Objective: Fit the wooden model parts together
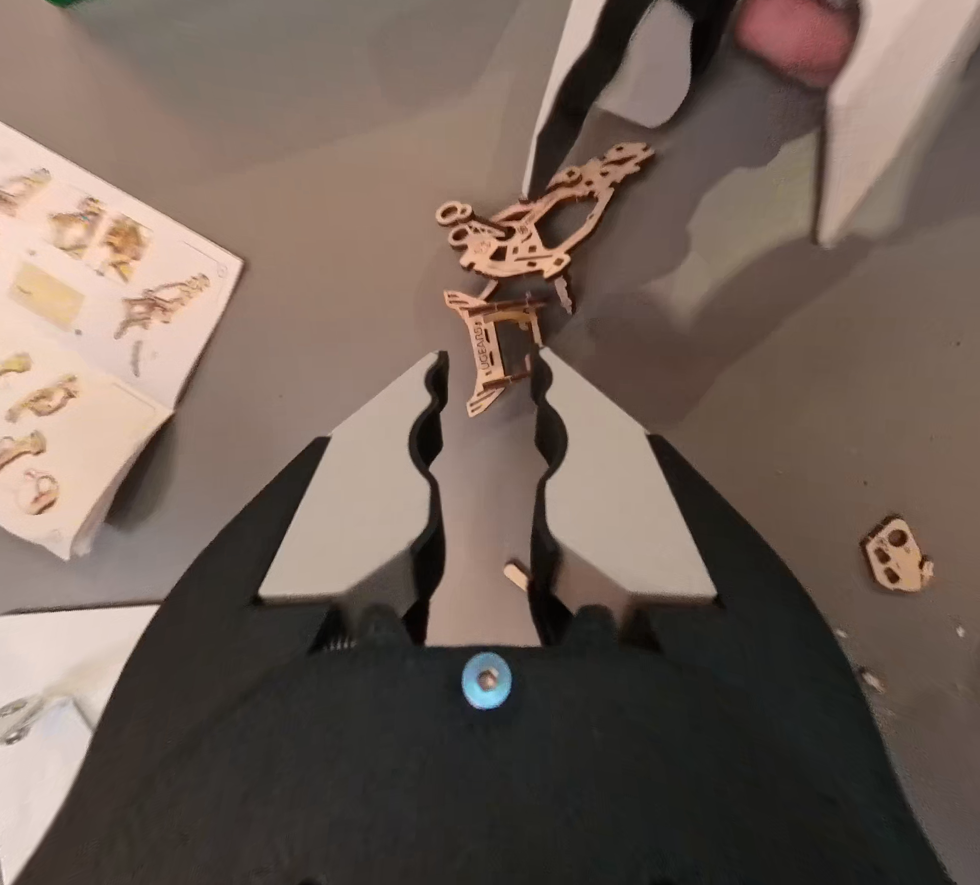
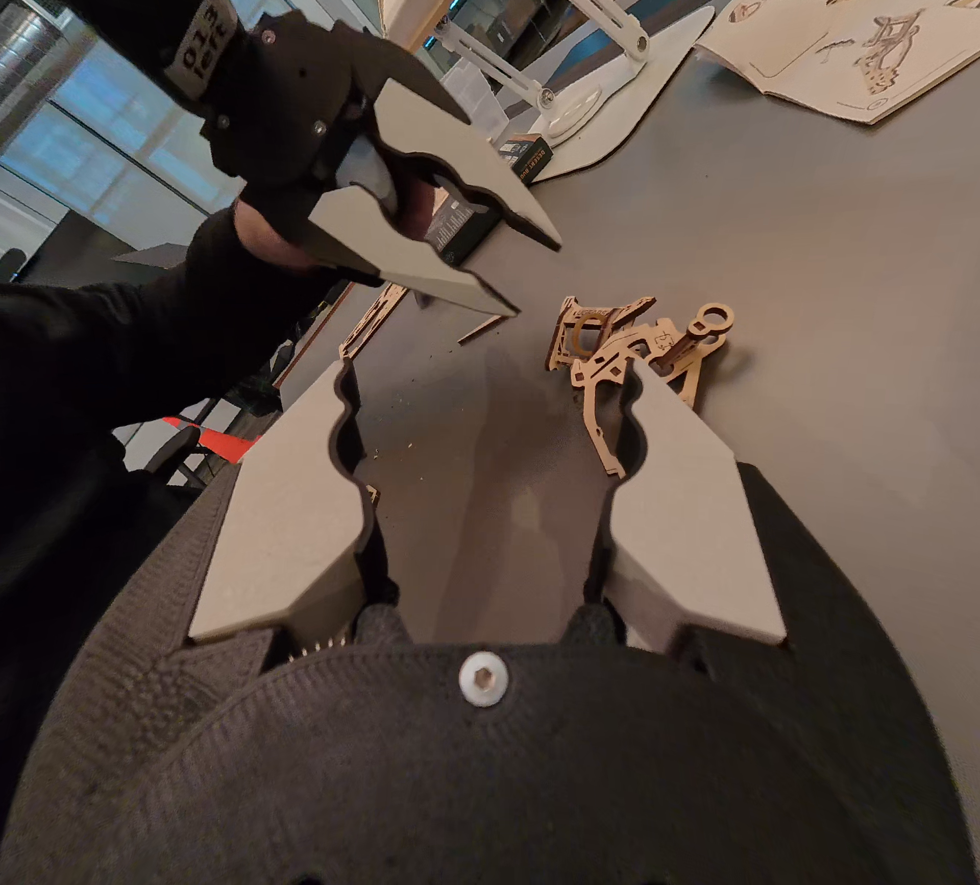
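A small boxy wooden sub-assembly (image 1: 496,356) stands on the grey table (image 1: 318,143), just ahead of and between the tips of my open, empty left gripper (image 1: 489,364). A flat wooden frame with ring ends (image 1: 535,228) lies touching it on the far side. My right gripper (image 1: 679,215) is wide open beyond, one finger beside the flat frame. In the right wrist view my right gripper (image 2: 490,371) is open and empty; its right finger covers part of the flat frame (image 2: 663,356). The sub-assembly (image 2: 583,329) lies behind it. The left gripper (image 2: 535,279) hovers open above.
An open instruction booklet (image 1: 106,329) lies at the left, also seen far right (image 2: 875,11). A small loose wooden piece (image 1: 896,562) and a short stick (image 1: 517,576) lie near me. A white stand base (image 2: 610,80), two dark boxes (image 2: 466,228) and a wooden sheet (image 2: 371,324) line the table's edge. My hands' fingertips stand some 6 cm from each other.
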Available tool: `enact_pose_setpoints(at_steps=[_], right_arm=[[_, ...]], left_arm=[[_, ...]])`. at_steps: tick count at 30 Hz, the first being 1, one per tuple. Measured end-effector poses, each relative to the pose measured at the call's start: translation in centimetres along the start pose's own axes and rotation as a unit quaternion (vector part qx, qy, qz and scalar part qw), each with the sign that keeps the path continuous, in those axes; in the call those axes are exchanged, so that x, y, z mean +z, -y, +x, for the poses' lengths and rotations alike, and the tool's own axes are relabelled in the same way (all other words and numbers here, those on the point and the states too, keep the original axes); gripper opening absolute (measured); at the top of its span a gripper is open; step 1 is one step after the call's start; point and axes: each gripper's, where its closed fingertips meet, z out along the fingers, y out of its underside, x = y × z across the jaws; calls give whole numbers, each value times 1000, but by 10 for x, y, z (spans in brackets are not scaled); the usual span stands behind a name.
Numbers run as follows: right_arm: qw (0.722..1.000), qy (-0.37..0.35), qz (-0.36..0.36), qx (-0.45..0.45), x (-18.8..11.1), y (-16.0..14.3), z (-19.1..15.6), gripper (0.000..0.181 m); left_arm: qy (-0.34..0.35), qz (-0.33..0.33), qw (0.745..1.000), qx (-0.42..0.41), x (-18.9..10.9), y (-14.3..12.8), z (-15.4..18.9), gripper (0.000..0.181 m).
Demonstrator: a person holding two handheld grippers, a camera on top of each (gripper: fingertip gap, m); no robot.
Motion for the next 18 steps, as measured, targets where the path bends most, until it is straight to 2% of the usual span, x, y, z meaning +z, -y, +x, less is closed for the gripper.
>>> enact_pose_setpoints(at_steps=[2, 8, 11, 18], right_arm=[[1000, 0, -1, -2, 0, 0, 0, 97], [1000, 0, -3, -1, 0, -1, 0, 95], [1000, -7, -15, -4, -1, -4, 1, 92], [991, -69, -89, -70, -3, -20, 13, 60]], left_arm=[[-23, -68, 997, -14, 14, -14, -2, 29], [-73, -71, 993, -56, 34, -19, 7, 16], [-74, -61, 993, -69, 38, -19, 8, 10], [-57, 27, 993, -99, 38, -10, 7, 10]])
